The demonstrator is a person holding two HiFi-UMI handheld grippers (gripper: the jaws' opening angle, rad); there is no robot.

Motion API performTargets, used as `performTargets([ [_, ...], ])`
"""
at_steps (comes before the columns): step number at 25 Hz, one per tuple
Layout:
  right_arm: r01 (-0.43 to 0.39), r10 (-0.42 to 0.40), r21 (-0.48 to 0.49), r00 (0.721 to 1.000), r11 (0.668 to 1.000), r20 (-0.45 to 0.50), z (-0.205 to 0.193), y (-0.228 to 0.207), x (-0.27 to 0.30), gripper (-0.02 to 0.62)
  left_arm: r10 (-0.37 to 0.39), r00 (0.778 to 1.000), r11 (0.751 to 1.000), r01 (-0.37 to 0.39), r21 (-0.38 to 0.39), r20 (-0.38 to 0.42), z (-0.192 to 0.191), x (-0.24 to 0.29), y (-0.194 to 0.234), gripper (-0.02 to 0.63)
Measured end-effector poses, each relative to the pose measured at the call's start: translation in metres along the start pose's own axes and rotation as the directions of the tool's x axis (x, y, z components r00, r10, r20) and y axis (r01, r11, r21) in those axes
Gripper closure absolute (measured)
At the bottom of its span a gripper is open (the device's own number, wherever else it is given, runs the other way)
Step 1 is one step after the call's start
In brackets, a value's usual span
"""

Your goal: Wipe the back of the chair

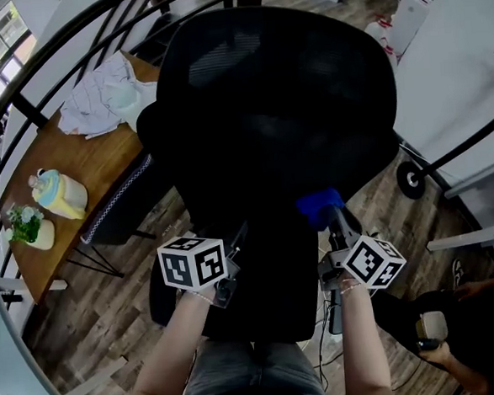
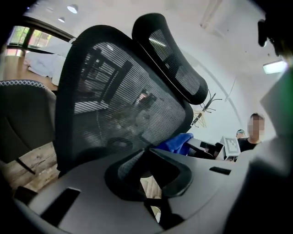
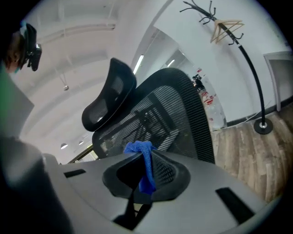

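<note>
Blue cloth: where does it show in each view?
Head view: blue fabric cloth centre-right, by the black mesh chair backrest.
Left gripper view: cloth right of centre, beside the backrest's edge.
Right gripper view: cloth low centre, pinched in the right claw.
Shared landmark: that backrest.

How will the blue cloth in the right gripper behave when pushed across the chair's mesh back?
Probably floppy: the blue cloth droops limply from the right gripper, whose jaws are shut on it. Likely light, since a small pinch carries it. Its open weave may drag slightly on the chair back mesh rather than slide.
</note>
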State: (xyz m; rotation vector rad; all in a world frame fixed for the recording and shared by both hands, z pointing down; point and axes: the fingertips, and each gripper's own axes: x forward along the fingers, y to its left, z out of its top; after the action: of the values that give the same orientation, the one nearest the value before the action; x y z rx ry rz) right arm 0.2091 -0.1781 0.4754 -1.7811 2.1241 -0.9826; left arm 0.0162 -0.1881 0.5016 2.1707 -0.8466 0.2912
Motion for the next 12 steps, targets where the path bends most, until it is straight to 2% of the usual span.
performTargets([
  [4, -0.147, 0.144, -0.019, 0.984, 0.989, -0.105, -0.035, 0.056, 0.023, 0.551, 0.059, 0.998, 0.997, -0.057, -0.046, 0.032, -0.003, -0.031, 0.025, 0.568],
  [7, -0.236, 0.229, -0.024, 0.960, 0.971, -0.160, -0.062, 0.095, 0.041, 0.551, 0.098, 0.993, 0.993, -0.094, -0.072, 0.058, -0.006, -0.052, 0.043, 0.568],
  [12, -0.345, 0.331, -0.019, 0.911, 0.938, -0.245, -0.106, 0.155, 0.077, 0.551, 0.149, 0.987, 0.987, -0.144, -0.069, 0.061, -0.009, -0.082, 0.073, 0.568],
])
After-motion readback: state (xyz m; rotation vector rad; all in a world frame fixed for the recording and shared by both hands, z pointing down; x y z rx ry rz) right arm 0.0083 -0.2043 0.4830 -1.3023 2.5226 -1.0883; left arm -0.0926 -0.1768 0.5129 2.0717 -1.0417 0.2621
